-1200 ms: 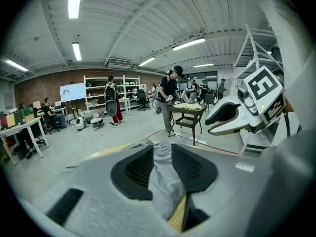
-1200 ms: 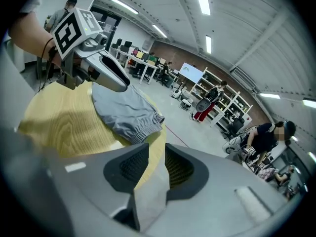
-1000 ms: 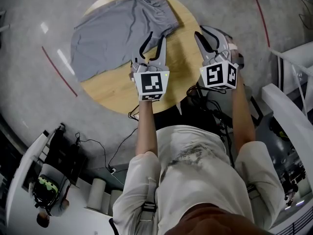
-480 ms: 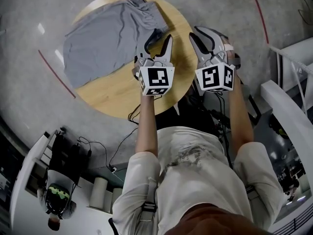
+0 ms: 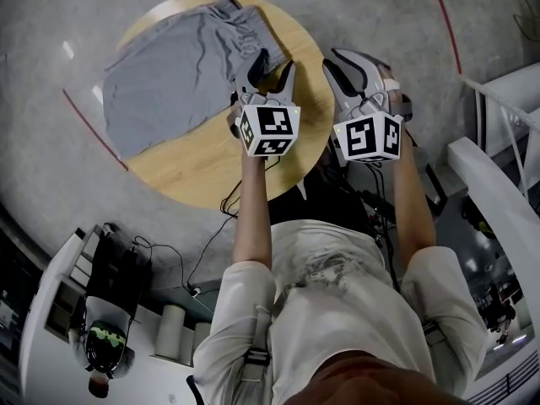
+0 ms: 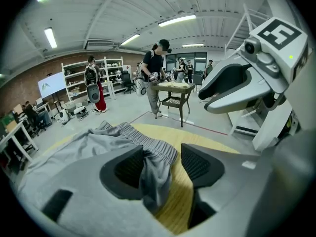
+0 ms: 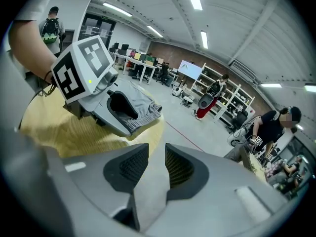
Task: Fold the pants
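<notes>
The left hand-held gripper [image 6: 163, 164] has its jaws wide apart, having just been opening, and a hanging fold of grey cloth stands between them, lying against one pad without being pinched. The right hand-held gripper [image 7: 157, 167] keeps only a narrow gap between its jaws, holds nothing, and hovers just past the right edge of the round wooden surface [image 5: 211, 159]. The fold belongs to the waistband corner of the pants [image 5: 173, 70], which are spread on the far left part of the surface. To do this step well, I judge the left jaws should close on the thick elastic band itself, deep enough to catch every layer, while the right goes to the other waistband corner so the fold lifts evenly. The pants' long axis runs diagonally in the head view: waistband at upper right beside the left hand-held gripper, leg ends at lower left, reaching over the rim.
</notes>
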